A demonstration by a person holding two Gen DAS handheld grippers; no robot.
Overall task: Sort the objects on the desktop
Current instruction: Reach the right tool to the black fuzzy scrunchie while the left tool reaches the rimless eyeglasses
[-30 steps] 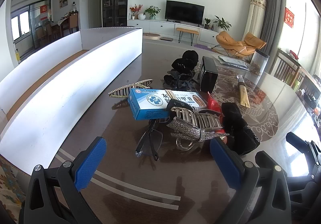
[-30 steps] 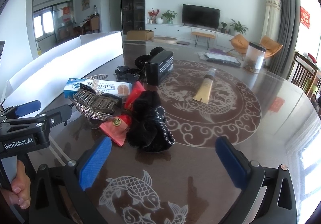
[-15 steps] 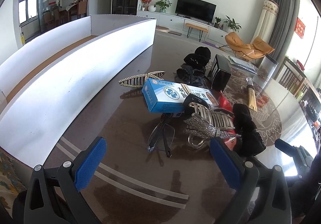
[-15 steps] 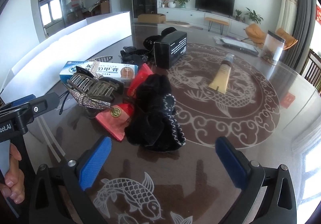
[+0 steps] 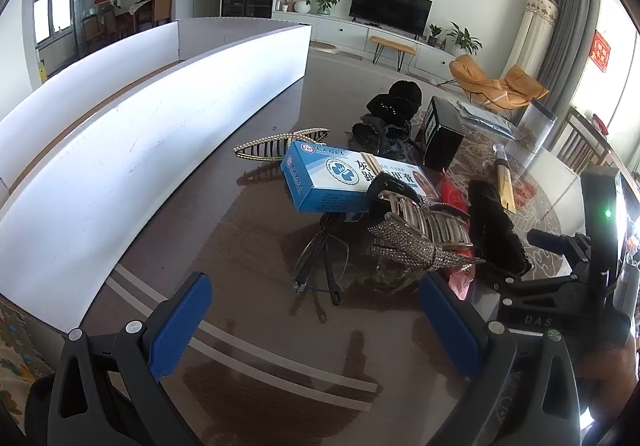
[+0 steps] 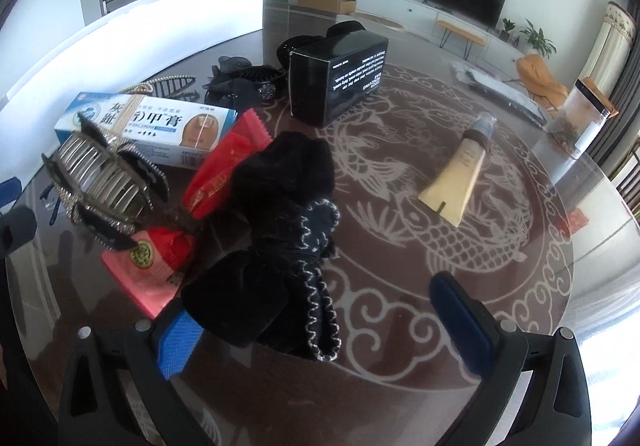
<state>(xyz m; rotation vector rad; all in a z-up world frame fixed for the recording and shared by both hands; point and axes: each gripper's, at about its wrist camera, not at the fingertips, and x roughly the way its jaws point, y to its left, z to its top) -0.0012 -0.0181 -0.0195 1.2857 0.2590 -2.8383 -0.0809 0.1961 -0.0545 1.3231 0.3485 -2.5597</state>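
A heap of small items lies on the dark glass table. My left gripper [image 5: 316, 322] is open, just short of a pair of glasses [image 5: 320, 260] and a rhinestone hair claw [image 5: 420, 238]. Behind them lies a blue-white medicine box [image 5: 340, 182]. My right gripper [image 6: 320, 322] is open, its left pad at the near edge of a black velvet scrunchie [image 6: 280, 230]. Red snack packets [image 6: 224, 170], the hair claw [image 6: 100, 186], the medicine box [image 6: 148, 126], a black box [image 6: 340, 74] and a beige tube [image 6: 460, 170] lie around it.
A long white open box [image 5: 140, 134] runs along the table's left side. A pearl hair clip [image 5: 276, 144] and black hair accessories [image 5: 388, 114] lie further back. A clear canister [image 6: 576, 126] stands at the right. The right hand-held gripper's body [image 5: 568, 286] shows at the right edge.
Both grippers have moved forward toward the heap. The right one now has the scrunchie's near edge at its left pad; the left one has closed in on the glasses.
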